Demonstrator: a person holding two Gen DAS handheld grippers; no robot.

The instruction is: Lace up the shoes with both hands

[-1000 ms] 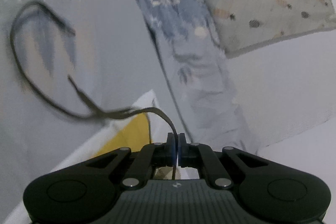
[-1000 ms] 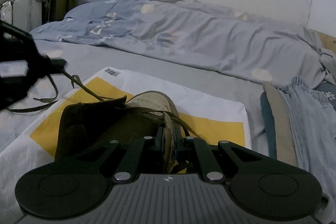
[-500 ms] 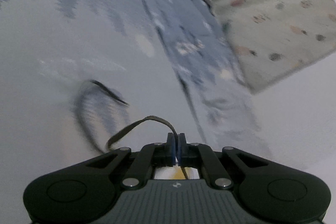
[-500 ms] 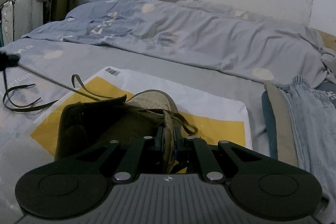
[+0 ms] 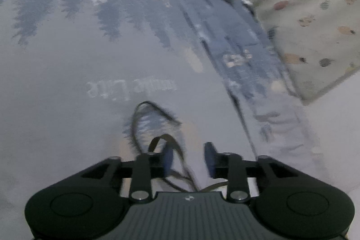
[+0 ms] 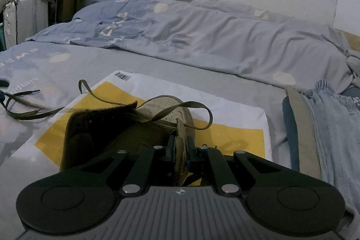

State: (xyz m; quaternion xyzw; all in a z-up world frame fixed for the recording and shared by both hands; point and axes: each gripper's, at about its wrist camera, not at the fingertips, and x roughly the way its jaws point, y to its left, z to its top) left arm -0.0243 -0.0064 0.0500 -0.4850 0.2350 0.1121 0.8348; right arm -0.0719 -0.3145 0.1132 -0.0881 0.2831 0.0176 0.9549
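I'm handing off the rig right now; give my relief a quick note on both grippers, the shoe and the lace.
Left gripper: open, lace loose between its fingers, not gripped.
Right gripper: shut on the shoe's side edge, pinning it on the yellow and white bag.
Lace: one end trails left across the bedsheet; another part loops over the toe.
Done: some lace already passes through the shoe.
Left: regrip the lace, thread the remaining eyelets, tie.

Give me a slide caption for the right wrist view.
Right gripper clamps the side wall of an olive-brown suede shoe on a yellow-and-white bag, its dark flat lace trailing across grey bedding.
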